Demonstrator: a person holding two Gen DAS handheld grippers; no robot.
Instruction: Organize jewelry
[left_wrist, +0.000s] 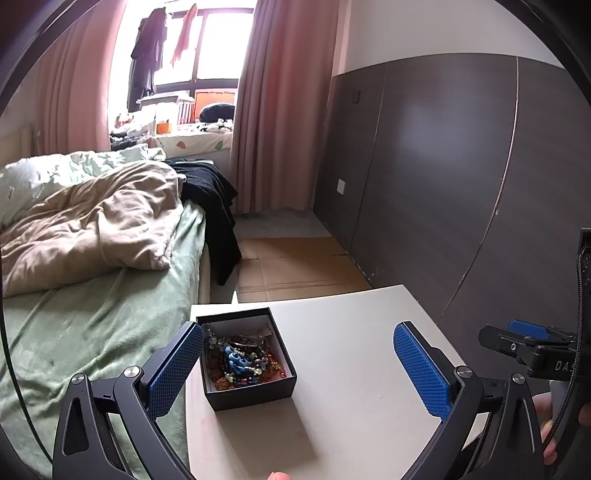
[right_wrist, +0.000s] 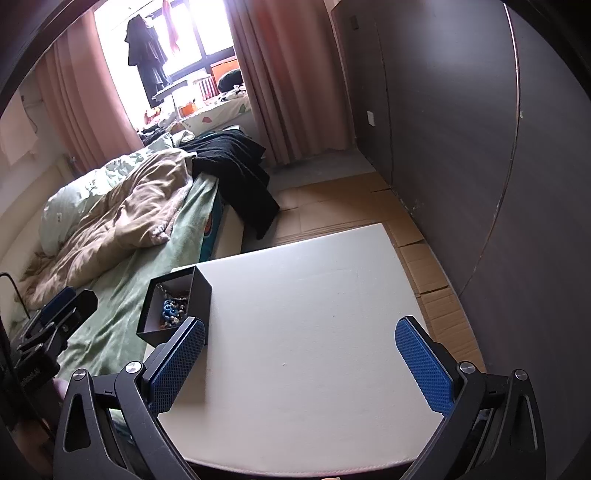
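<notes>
**A box full of beads on a white table**

A small black box (left_wrist: 246, 363) sat near the left edge of the white table (left_wrist: 351, 369), close to the bed (left_wrist: 92, 314). It had no lid on it. Inside was a tangled pile of jewelry (left_wrist: 242, 360): beads, chains and a blue charm, all mixed up together. No jewelry lay out on the table itself.

The left gripper (left_wrist: 299, 369) hung just above the table with its blue pads wide apart. Nothing was between them. One pad was right beside the box. The right gripper (right_wrist: 299, 365) was also spread wide and held nothing. It hung over the bare middle of the table.

This could fit two times in the job. Maybe the pieces were waiting to be sorted. Maybe they had all been put away in the box. The pictures could not settle that. Any pick from that pile would need a slow, careful pinch, because the chains looked knotted and could drag others along.
</notes>
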